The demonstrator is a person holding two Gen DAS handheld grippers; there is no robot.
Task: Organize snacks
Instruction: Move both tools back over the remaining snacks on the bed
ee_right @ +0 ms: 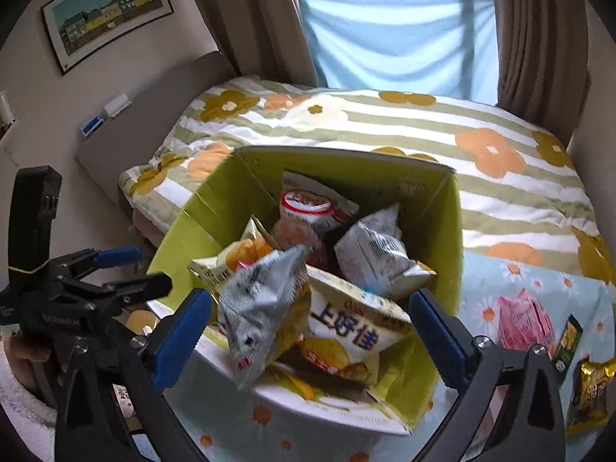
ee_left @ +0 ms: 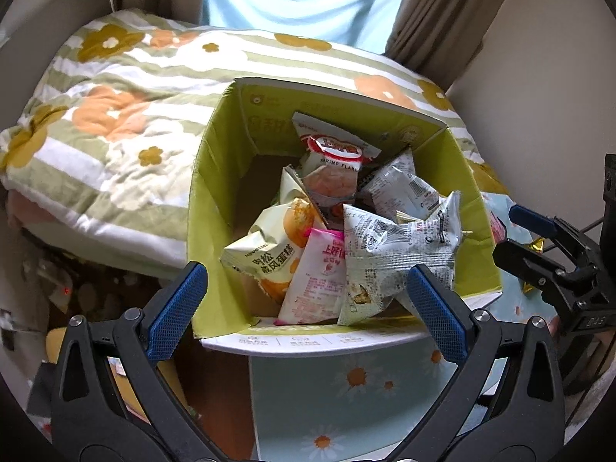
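Observation:
A cardboard box [ee_left: 215, 200] with a green inside stands on a floral cloth and holds several snack bags: a shrimp flakes bag [ee_left: 338, 158], a cream cake bag [ee_left: 269, 254], a pink pack [ee_left: 319, 281] and a silvery bag [ee_left: 389, 254]. My left gripper [ee_left: 308, 308] hangs open over the box's near edge with nothing between its fingers. My right gripper [ee_right: 312, 319] is wide open above the box [ee_right: 442, 231]. A blurred silvery bag [ee_right: 261, 308] sits loose between its fingers, on a yellow and white bag [ee_right: 346, 331]. Each gripper appears in the other's view, the right gripper [ee_left: 519, 238] and the left gripper [ee_right: 131, 269].
A striped flowered quilt [ee_right: 385, 123] covers the bed behind the box. On the daisy cloth [ee_right: 500, 285] right of the box lie a pink pack [ee_right: 523, 323], a green pack [ee_right: 566, 342] and a gold pack [ee_right: 589, 392]. Curtains and a blue sheet hang behind.

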